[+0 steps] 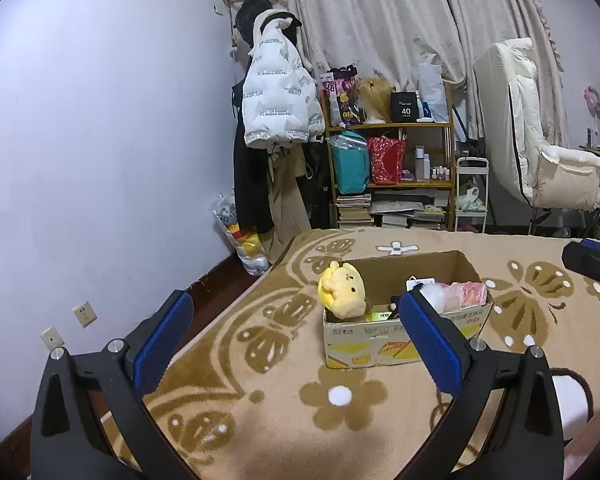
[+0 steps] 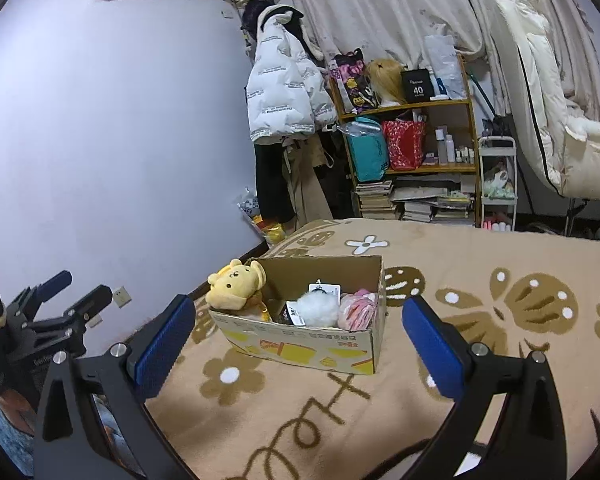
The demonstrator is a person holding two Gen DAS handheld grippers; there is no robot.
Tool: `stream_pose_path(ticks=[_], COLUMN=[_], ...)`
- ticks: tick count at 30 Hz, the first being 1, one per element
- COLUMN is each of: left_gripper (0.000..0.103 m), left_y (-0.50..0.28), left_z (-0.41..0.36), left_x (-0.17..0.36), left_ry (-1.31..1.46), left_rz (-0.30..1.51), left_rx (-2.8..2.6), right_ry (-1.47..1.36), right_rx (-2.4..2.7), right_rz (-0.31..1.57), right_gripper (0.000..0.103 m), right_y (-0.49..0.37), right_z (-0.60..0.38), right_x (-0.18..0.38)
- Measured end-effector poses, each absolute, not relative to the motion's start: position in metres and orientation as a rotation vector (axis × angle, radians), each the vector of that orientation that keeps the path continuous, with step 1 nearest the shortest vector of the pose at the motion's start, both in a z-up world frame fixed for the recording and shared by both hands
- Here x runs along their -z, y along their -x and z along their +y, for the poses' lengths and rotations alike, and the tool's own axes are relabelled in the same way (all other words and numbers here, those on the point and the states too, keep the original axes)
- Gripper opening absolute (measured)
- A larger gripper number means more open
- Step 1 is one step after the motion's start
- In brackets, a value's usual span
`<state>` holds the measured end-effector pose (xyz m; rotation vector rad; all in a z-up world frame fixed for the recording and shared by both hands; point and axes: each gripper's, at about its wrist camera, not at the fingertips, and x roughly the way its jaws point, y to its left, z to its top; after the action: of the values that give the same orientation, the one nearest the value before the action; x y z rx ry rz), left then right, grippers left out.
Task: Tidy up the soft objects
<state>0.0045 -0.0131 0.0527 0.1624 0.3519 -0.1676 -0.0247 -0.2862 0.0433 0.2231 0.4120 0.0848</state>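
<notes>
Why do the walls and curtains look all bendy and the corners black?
Both wrist views use fisheye lenses: in the left view the wall bulges and the curtain curves; in the right view the shelf leans. The black corners are the lens rim. Light is dim and bluish; the box is sharp in both views.

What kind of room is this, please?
Probably a bedroom: a beige flower-patterned blanket on a bed, a white puffer jacket hanging by the curtain, and a cluttered wooden shelf of bags and books.
</notes>
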Motion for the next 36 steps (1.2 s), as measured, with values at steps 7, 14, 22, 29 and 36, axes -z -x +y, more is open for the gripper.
stream_pose_path(ticks=[7, 14, 22, 29, 36], left_gripper=[0.102, 0.102, 0.102, 0.102, 0.102], left_y=[-0.014, -0.022, -0.025, -0.024, -0.023], left_z=[-0.009, -0.007, -0.010, -0.011, -0.013], left_x=[-0.040, -0.031, -0.027, -0.025, -0.023], left_ry=[-0.150, -0.138, -0.152, -0.159, -0.165], left_rz=[0.392, 0.434, 0.449, 0.450, 0.452], left_rx=[0.169, 0.179, 0.182, 0.170, 0.167], right_ry=[-0.192, -0.206, -0.205, -0.206, -0.209], right_rx=[-0.049, -0.032, -0.008, 0.007, 0.020], right_rz=[0.448, 0.480, 0.490, 0.486, 0.489], right_gripper=[0.103, 0.103, 0.103, 0.103, 0.103], right_y=[0.019, 0.013, 0.010, 0.013, 0.013], right_z=[-0.285, -0.288, -0.289, -0.290, -0.292], right_x=[-0.031, -0.020, -0.014, -0.014, -0.014])
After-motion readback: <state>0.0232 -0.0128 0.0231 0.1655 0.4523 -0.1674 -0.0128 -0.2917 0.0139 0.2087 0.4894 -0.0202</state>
